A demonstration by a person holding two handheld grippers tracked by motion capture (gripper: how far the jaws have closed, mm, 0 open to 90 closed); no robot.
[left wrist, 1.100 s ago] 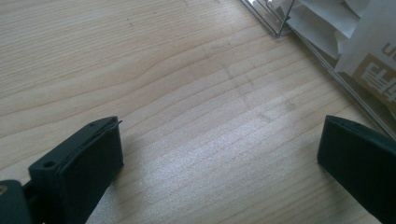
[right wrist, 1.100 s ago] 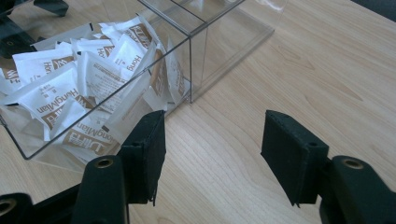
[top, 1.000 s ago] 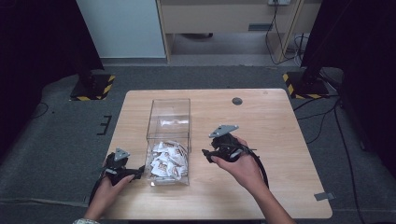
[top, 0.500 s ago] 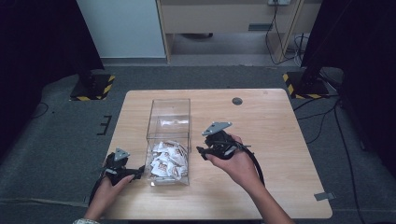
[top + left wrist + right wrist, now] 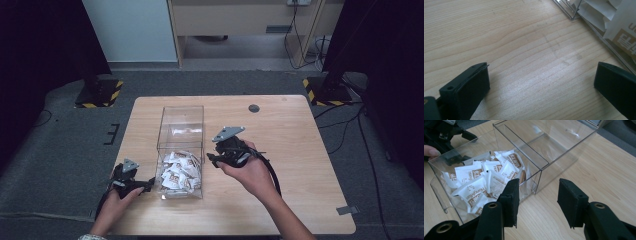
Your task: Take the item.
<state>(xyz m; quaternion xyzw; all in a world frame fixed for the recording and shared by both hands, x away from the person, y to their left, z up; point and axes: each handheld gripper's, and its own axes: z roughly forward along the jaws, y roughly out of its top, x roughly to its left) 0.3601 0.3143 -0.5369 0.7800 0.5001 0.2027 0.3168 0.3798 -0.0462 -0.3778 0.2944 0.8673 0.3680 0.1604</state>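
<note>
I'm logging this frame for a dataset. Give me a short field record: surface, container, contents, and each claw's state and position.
surface: wooden table
container: clear box, divider across it
contents: white sachets in near compartment; far compartment empty
left claw: open, on the table left of the box
right claw: open, empty, raised right of the box

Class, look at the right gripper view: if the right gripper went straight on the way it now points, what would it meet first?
Most likely the near side wall of the clear plastic box, roughly where its divider meets that wall. The right gripper is open, and the box corner sits just beyond the gap between its jaws. Depth is hard to judge.
</note>
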